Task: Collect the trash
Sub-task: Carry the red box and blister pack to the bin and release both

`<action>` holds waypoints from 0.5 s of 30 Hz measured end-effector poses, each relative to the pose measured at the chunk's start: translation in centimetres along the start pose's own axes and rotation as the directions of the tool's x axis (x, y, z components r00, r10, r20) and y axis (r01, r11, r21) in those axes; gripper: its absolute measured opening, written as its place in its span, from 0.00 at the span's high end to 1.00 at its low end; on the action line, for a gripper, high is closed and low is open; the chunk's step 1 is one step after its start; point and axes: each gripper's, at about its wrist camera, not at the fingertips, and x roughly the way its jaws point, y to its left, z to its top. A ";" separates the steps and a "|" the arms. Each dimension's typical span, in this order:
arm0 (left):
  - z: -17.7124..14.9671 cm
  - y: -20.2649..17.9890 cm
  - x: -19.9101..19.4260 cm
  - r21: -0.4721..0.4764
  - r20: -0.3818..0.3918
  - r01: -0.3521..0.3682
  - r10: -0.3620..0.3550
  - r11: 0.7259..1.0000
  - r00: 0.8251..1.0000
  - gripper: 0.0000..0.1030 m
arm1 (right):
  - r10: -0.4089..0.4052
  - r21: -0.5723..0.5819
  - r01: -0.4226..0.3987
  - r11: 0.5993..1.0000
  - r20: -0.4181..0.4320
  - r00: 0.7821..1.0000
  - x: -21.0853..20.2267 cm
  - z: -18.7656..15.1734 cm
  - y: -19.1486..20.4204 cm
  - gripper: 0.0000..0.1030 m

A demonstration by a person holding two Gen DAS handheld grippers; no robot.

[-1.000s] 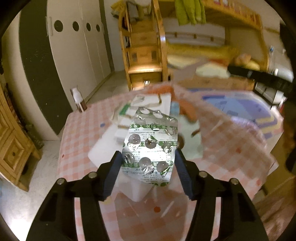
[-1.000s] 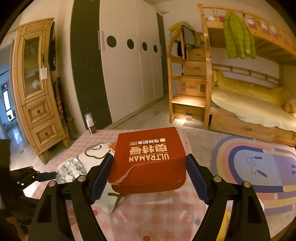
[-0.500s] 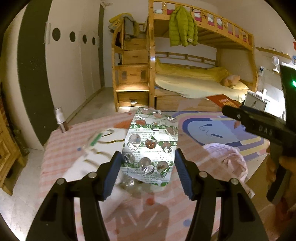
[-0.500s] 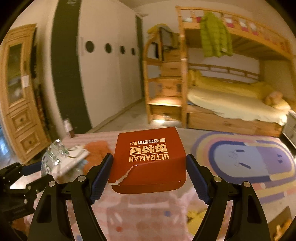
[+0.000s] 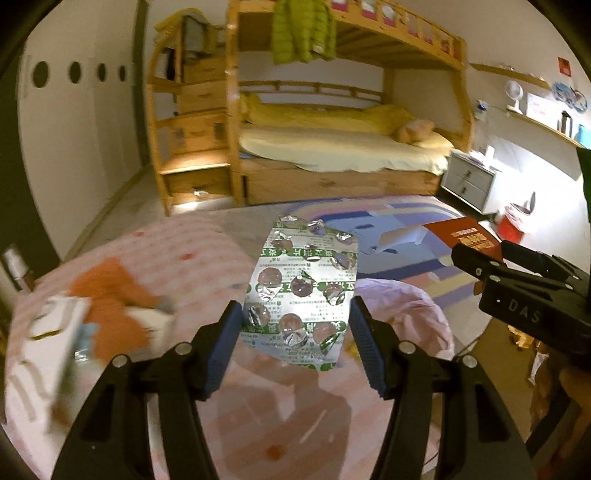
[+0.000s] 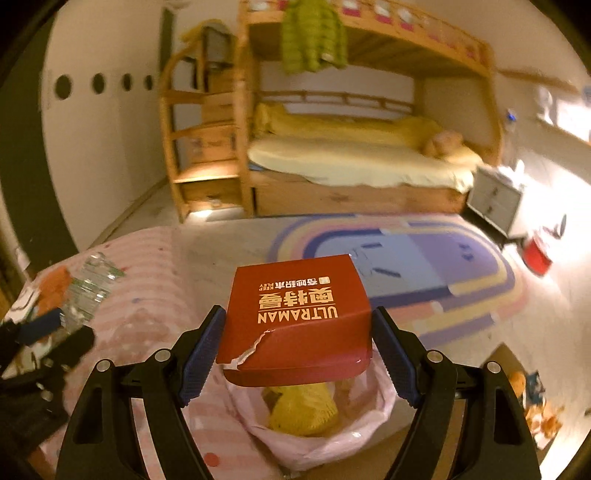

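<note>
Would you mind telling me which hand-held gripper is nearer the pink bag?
Right. The right hand-held gripper holds the red box directly above the pink bag; the left hand-held gripper, holding the blister pack, is back over the table.

Dim warm indoor light, glare at right; motion blur esp. left edges; heavy fisheye warp w/ black corners.

Bedroom, warm dim light. Wooden bunk bed point(image 5: 347, 122) against far wall; yellow bedding on lower bunk, green jacket point(image 5: 303, 29) hung from upper rail. Wooden stair-drawers point(image 5: 195, 136) at bed's left end. White wardrobe doors point(image 5: 74, 122) with round holes at left. Grey nightstand point(image 5: 467, 182) right of bed. Rainbow-pattern rug point(image 6: 424, 258) on pale floor. Wall shelf point(image 5: 535, 118) at right.
</note>
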 end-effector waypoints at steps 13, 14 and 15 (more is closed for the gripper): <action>0.8 -5.9 7.4 0.053 -0.126 0.098 -0.091 0.994 0.988 0.41 | 0.004 0.165 0.013 0.986 -0.101 0.995 3.7 -0.1 -4.4 0.22; 0.8 -6.0 7.7 0.049 -0.136 0.105 -0.098 0.993 0.986 0.39 | 0.011 0.176 0.009 0.984 -0.110 0.994 4.1 -0.1 -4.6 0.21; 0.8 -6.1 8.0 0.044 -0.144 0.110 -0.102 0.993 0.984 0.31 | 0.017 0.184 0.005 0.983 -0.117 0.993 4.5 0.0 -4.8 0.21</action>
